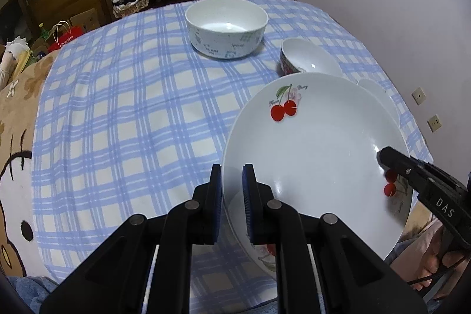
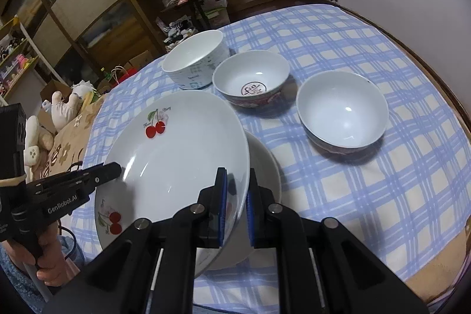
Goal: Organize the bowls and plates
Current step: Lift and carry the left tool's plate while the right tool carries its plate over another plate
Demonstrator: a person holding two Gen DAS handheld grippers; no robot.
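The cherry plate (image 2: 176,155) sits in the lower centre of the right wrist view, tilted, its near edge raised above a second plate (image 2: 265,167) that lies beneath it on the checked tablecloth (image 2: 382,196). In the left wrist view the same cherry plate (image 1: 318,155) fills the lower right of the frame.

The right gripper (image 2: 237,211) straddles the plate's near rim, one finger above the glazed face and one below; it appears clamped on the rim. The left gripper (image 1: 232,196) straddles the opposite rim in the same way and also appears clamped on it, so the plate is carried from two sides.

Handling judgement: the plate is rigid glazed ceramic, moderately heavy, slippery at the rim and breakable if dropped or knocked against the lower plate. The rim is the only practical hold; both pads should seat fully past the lip.

Further out, three bowls stand in the upper half of the right wrist view: a straight-sided white bowl (image 2: 194,64) at upper centre-left, a red-patterned bowl (image 2: 253,78) just beside it, and a plain white bowl (image 2: 343,111) to the right, apart from the plates. A wooden cabinet (image 2: 88,5) occupies the upper left background.
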